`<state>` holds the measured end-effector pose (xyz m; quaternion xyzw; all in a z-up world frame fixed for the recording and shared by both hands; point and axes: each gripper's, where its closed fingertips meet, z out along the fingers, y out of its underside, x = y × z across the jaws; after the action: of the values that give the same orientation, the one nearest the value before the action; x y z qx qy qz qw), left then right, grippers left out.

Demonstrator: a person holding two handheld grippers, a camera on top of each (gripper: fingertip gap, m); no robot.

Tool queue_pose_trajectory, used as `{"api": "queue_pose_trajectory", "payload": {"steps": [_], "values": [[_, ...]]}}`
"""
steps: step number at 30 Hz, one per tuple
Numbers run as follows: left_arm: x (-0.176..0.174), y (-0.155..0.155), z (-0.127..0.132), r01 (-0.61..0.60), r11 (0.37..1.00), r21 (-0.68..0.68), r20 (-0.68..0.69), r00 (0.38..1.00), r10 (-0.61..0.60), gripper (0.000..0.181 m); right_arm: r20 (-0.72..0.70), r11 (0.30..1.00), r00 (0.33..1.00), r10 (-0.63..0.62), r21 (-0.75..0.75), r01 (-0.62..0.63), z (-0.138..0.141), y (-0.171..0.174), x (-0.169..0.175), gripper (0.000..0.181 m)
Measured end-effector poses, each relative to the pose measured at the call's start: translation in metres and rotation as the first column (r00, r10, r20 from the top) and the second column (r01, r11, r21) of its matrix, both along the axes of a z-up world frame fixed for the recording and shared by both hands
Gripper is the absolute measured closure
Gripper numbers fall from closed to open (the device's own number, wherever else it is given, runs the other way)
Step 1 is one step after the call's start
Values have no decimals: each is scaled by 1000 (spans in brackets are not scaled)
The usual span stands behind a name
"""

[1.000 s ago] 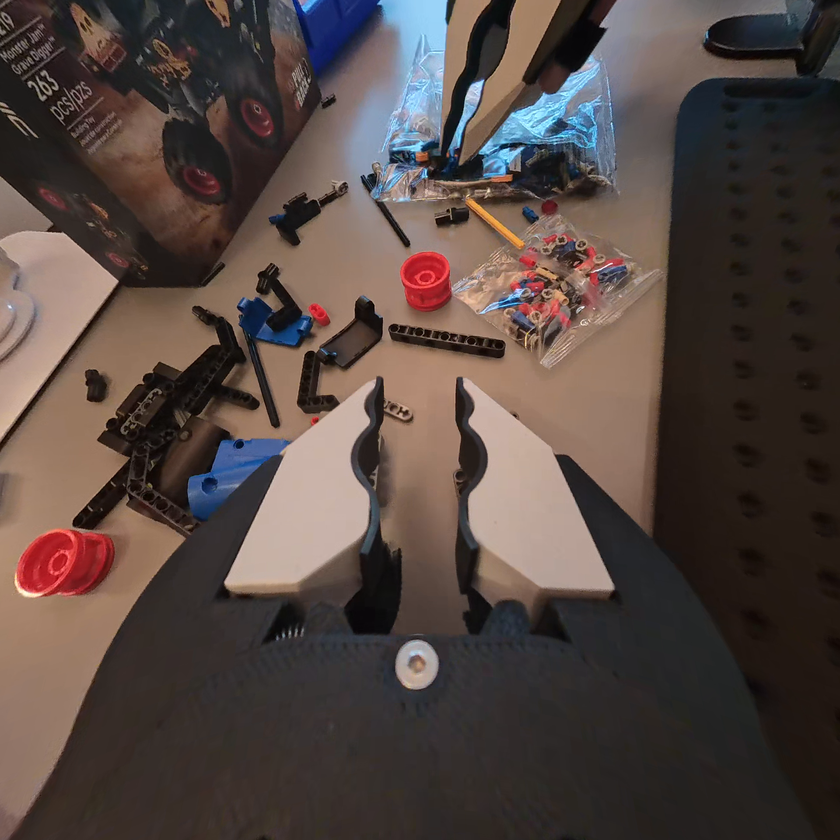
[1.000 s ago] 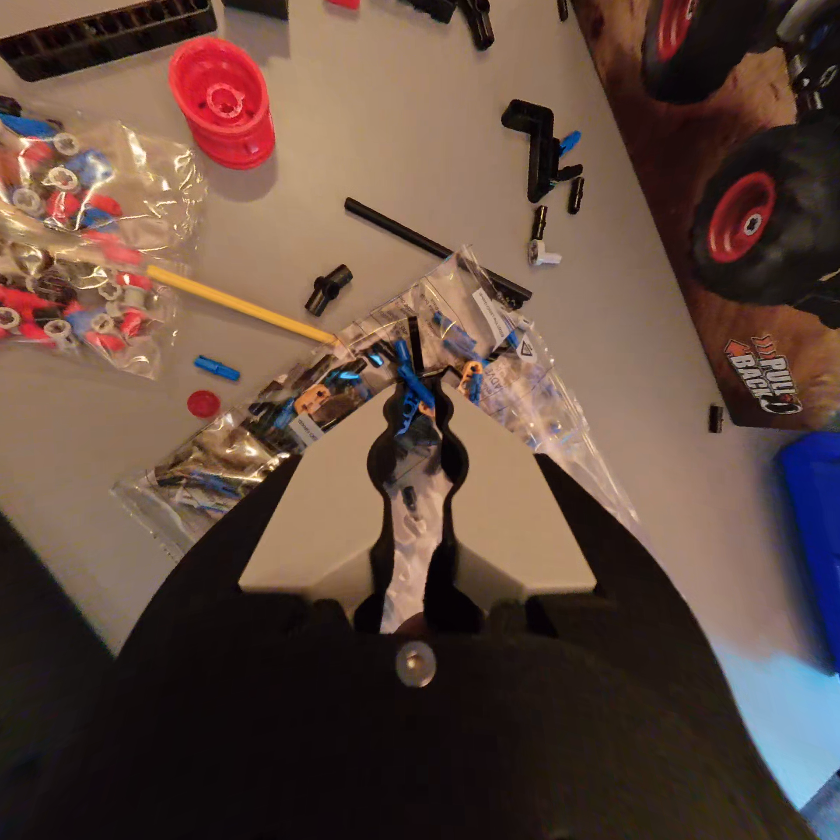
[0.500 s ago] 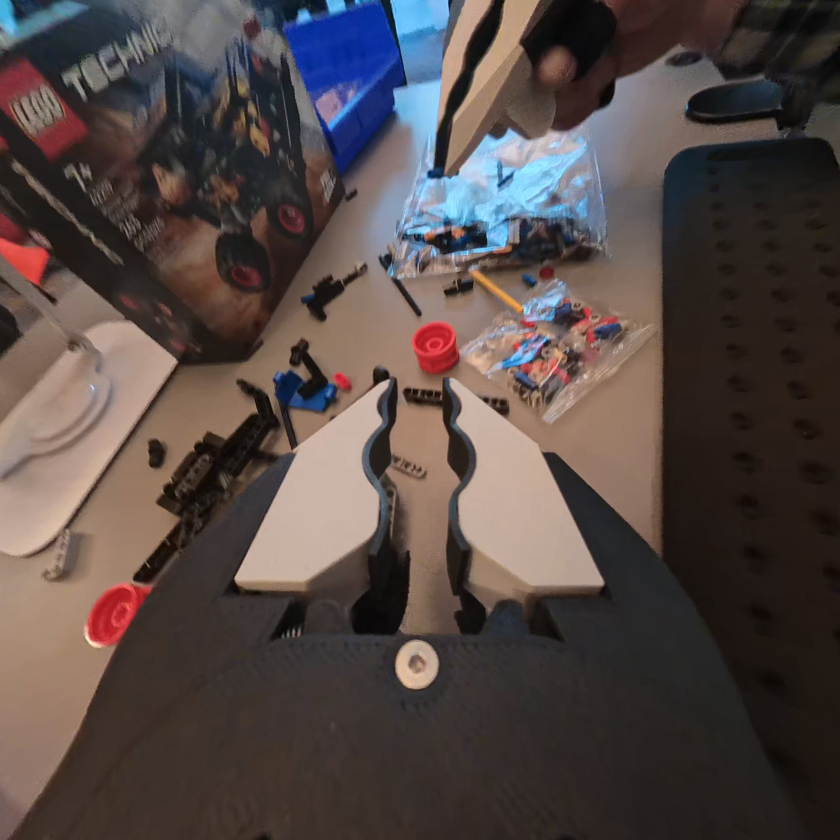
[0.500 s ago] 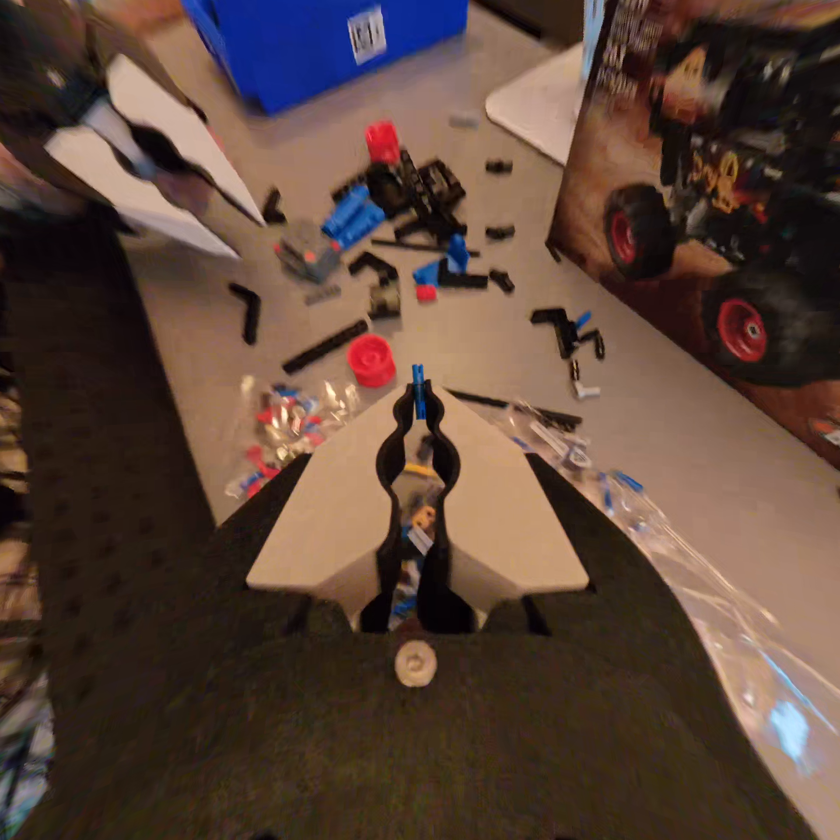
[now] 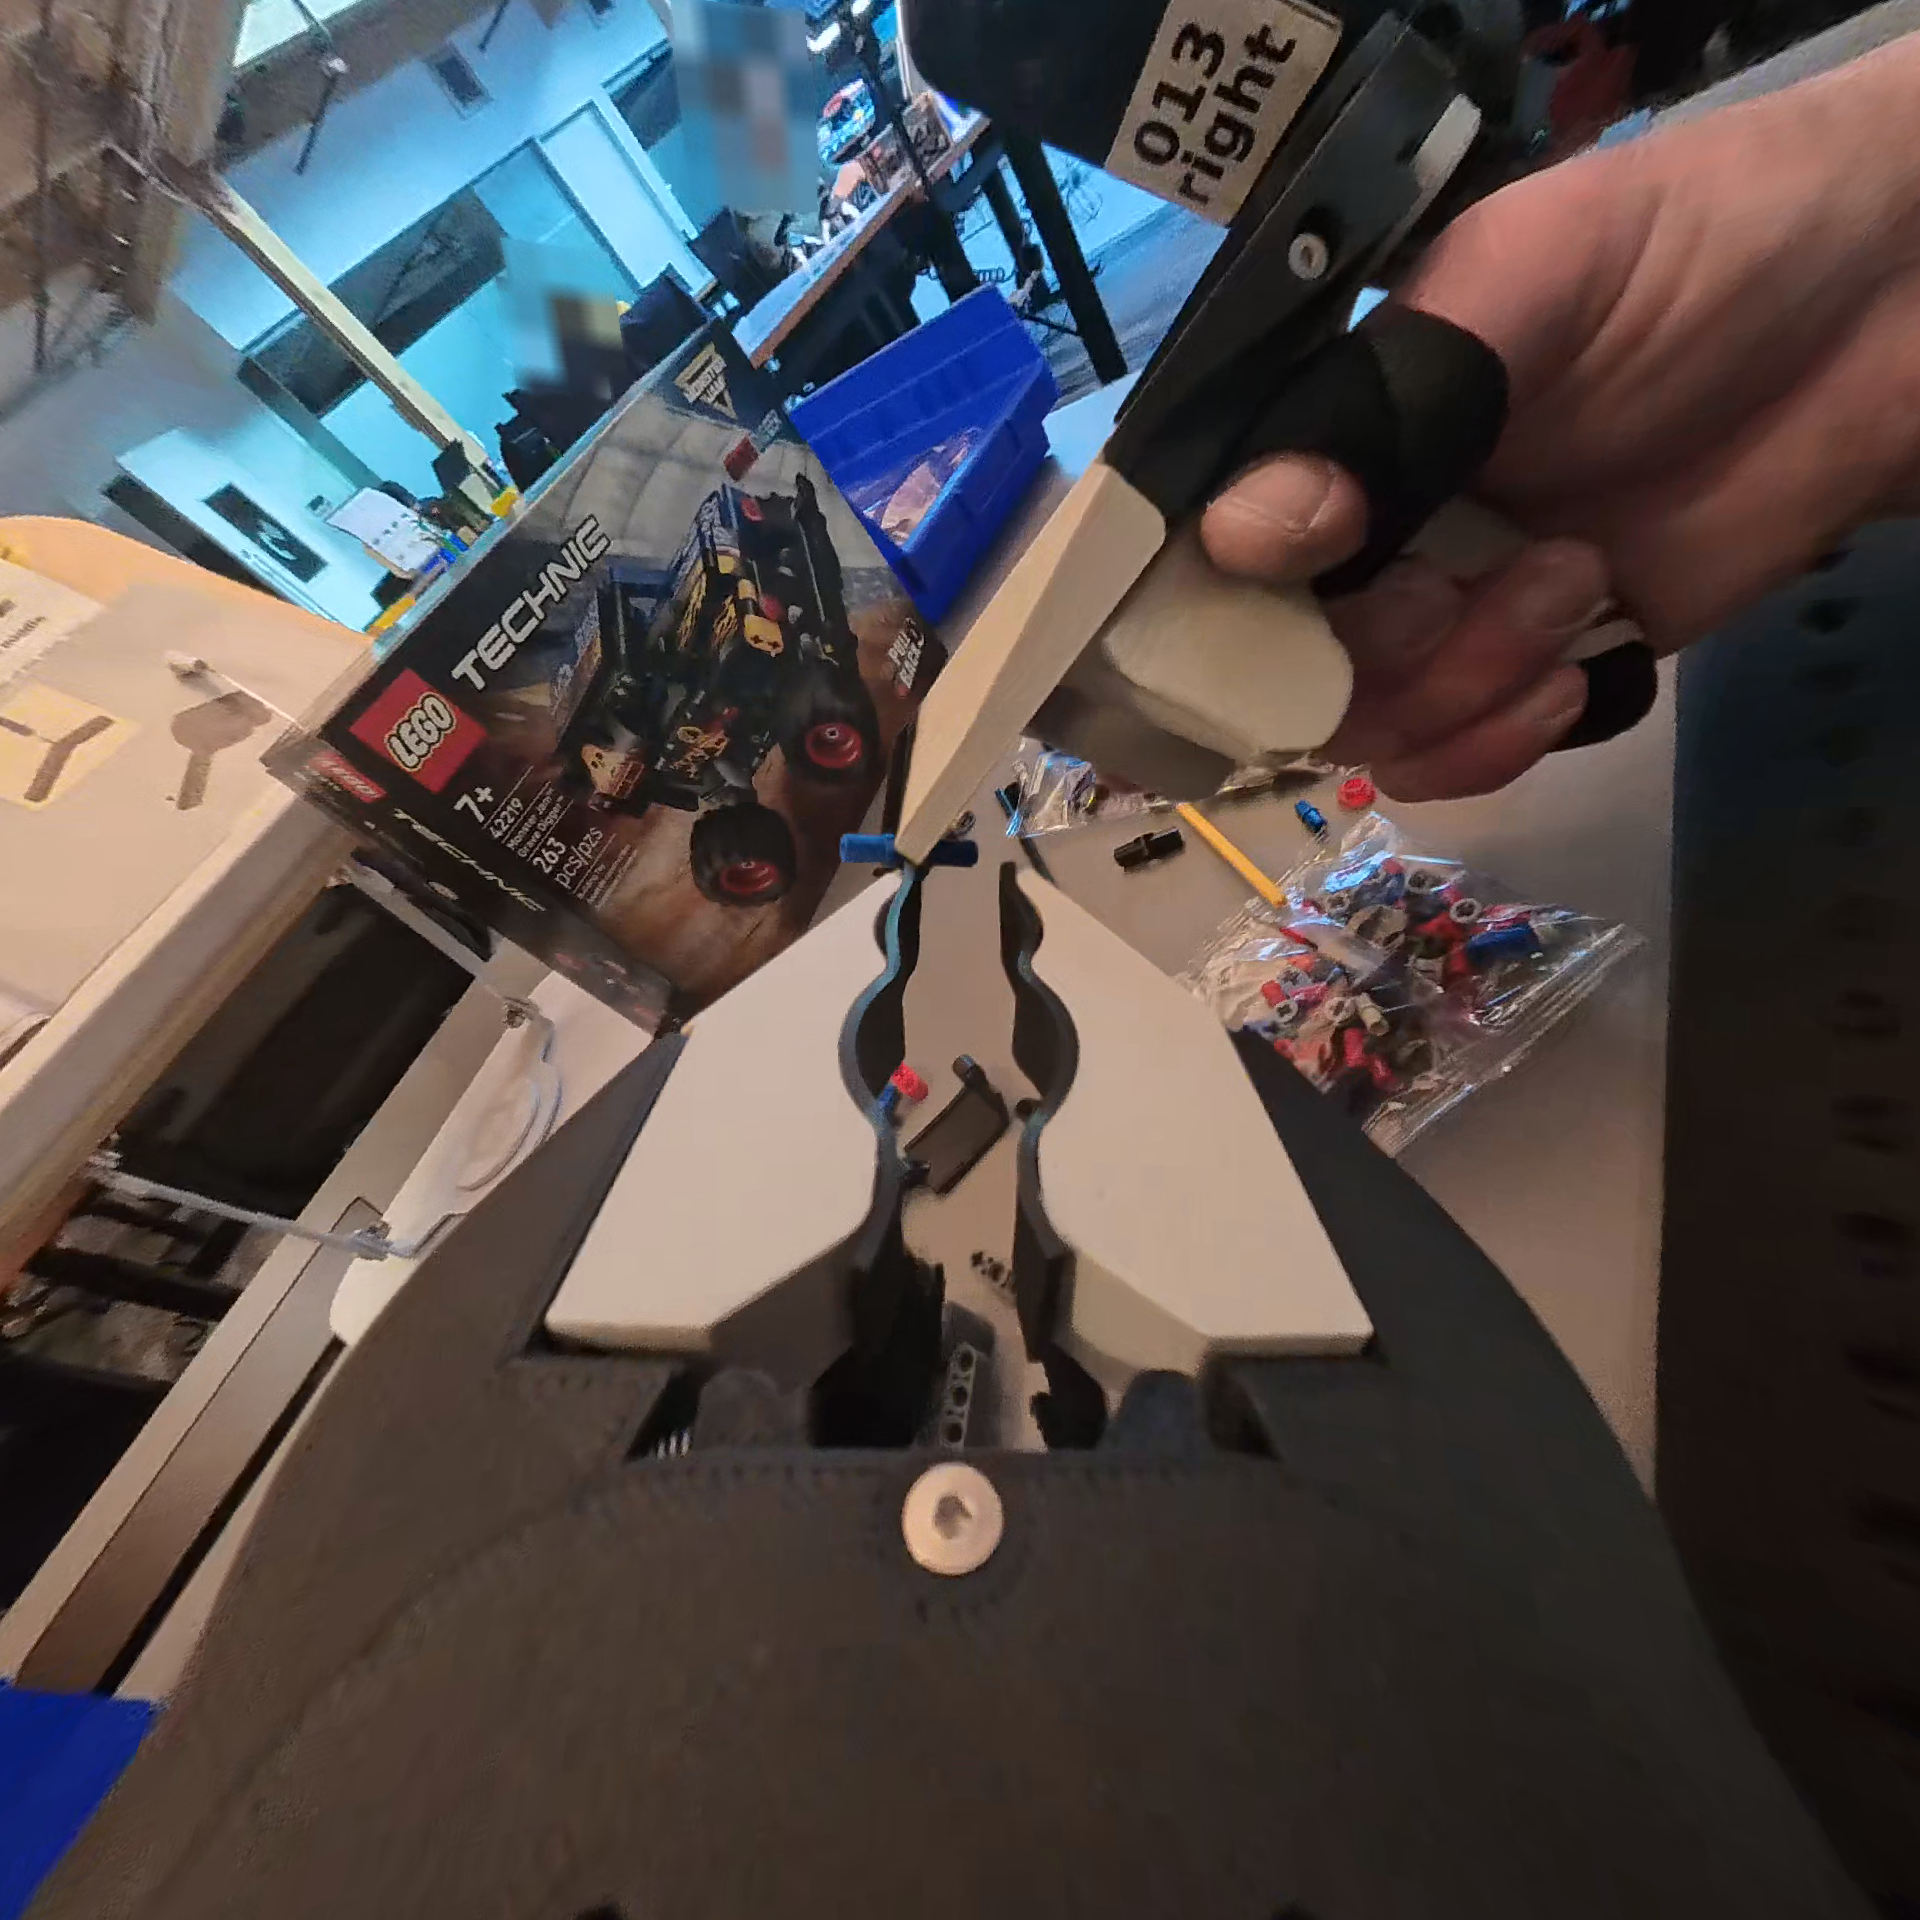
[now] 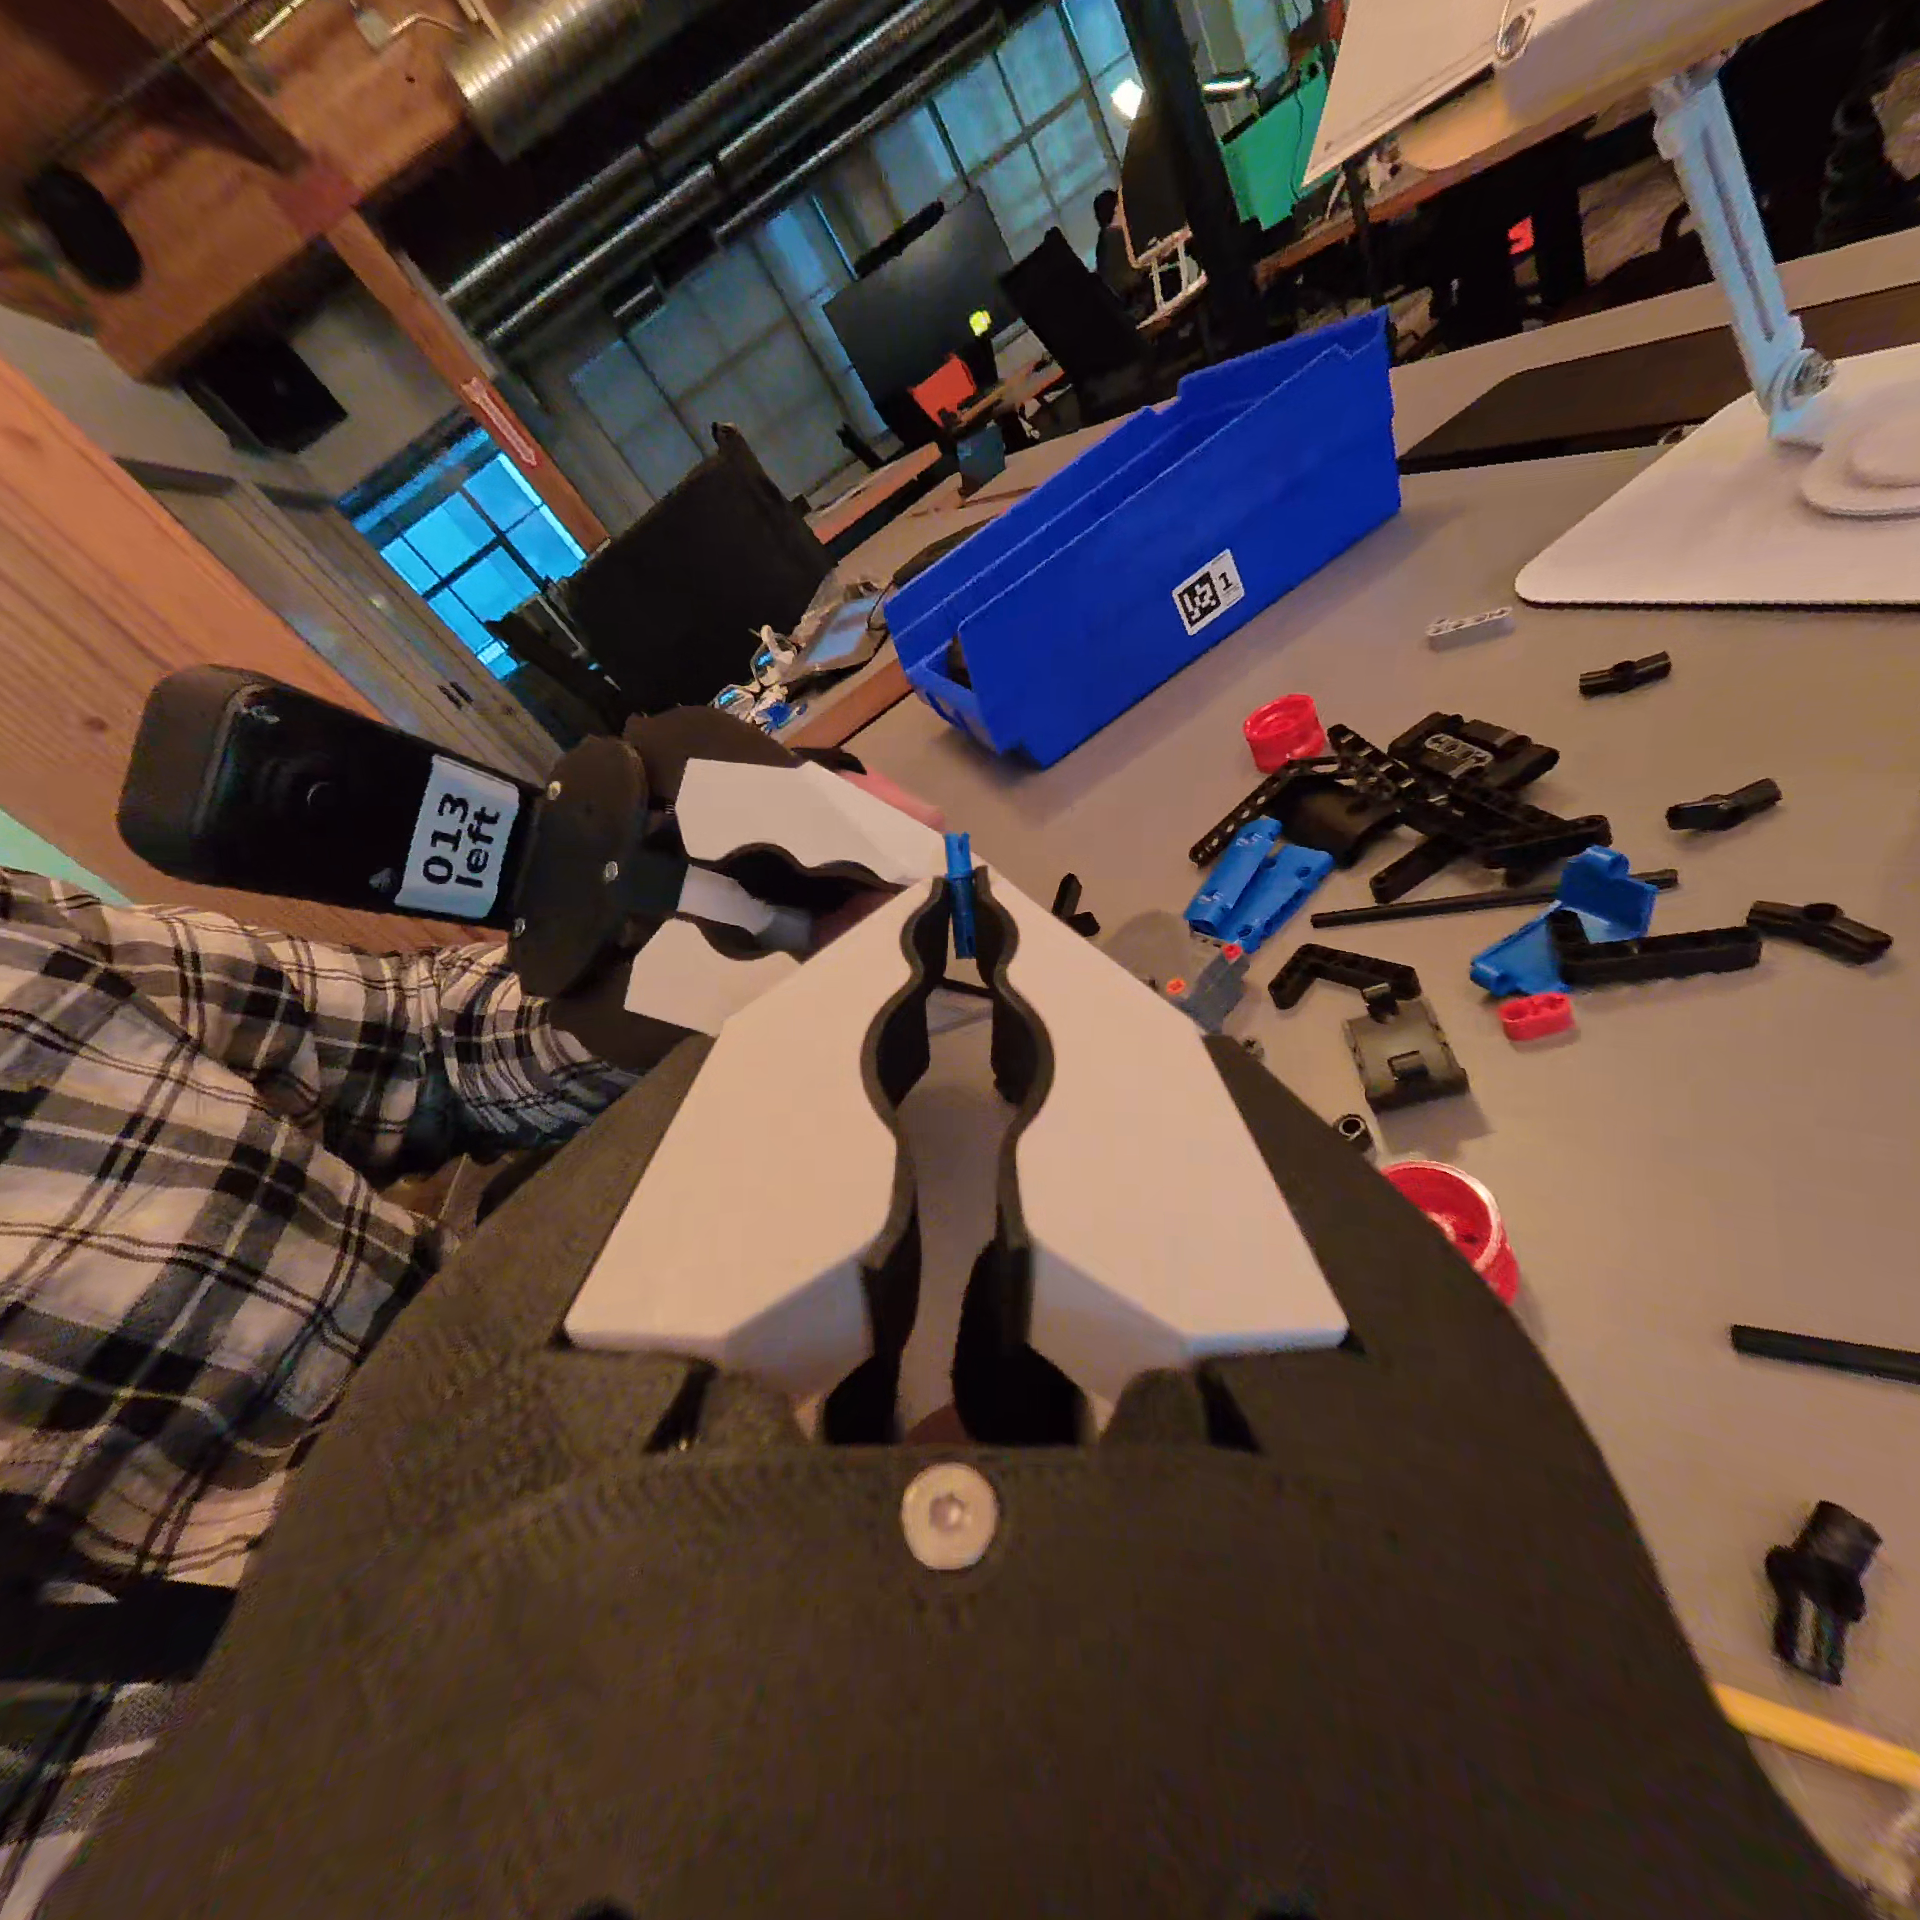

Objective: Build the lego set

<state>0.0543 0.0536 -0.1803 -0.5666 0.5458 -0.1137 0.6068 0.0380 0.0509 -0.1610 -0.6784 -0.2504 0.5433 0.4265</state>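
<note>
— Pin (image 6: 960,902), blue, where is it?
— Pinched at the tips of the right gripper (image 6: 958,914), jaws closed on it, held up above the table (image 6: 1621,1164).
— And the left gripper (image 5: 956,883)?
— Jaws parted, nothing between them. Its tips sit just under the pin, right beside the right gripper's point.
— Rest of the set?
— Loose black and blue parts (image 6: 1455,810) lie on the table, with a red wheel (image 6: 1455,1226), a parts bag (image 5: 1413,977) and the box (image 5: 623,748) behind.
</note>
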Motion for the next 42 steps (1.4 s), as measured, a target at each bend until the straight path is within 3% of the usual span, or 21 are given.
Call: {"api": "queue_pose_trajectory", "payload": {"steps": [8,16,20,22,28,37,42], "values": [[-6,5,9,-60,996,73,-6,998,61,159,-99,998,994,-41,-52,36,8,0,1,179],[-9,10,16,-123,977,176,-22,991,129,165,-191,994,978,-81,-94,64,12,-2,-9,179],[-9,8,13,-62,963,263,-137,985,101,168,-141,996,987,-71,-63,63,8,-5,-8,179],[-10,7,5,-26,961,277,-208,974,86,169,-50,998,997,-63,-19,62,1,-6,-9,179],[-17,0,-2,101,940,327,-363,932,26,179,103,999,994,28,21,-30,-10,-16,-10,180],[-24,2,4,87,936,340,-337,941,35,181,109,998,993,34,43,-39,-6,-16,-16,179],[-29,2,2,76,947,311,-308,951,25,181,123,998,992,29,59,-37,-4,-17,-12,167]]}}
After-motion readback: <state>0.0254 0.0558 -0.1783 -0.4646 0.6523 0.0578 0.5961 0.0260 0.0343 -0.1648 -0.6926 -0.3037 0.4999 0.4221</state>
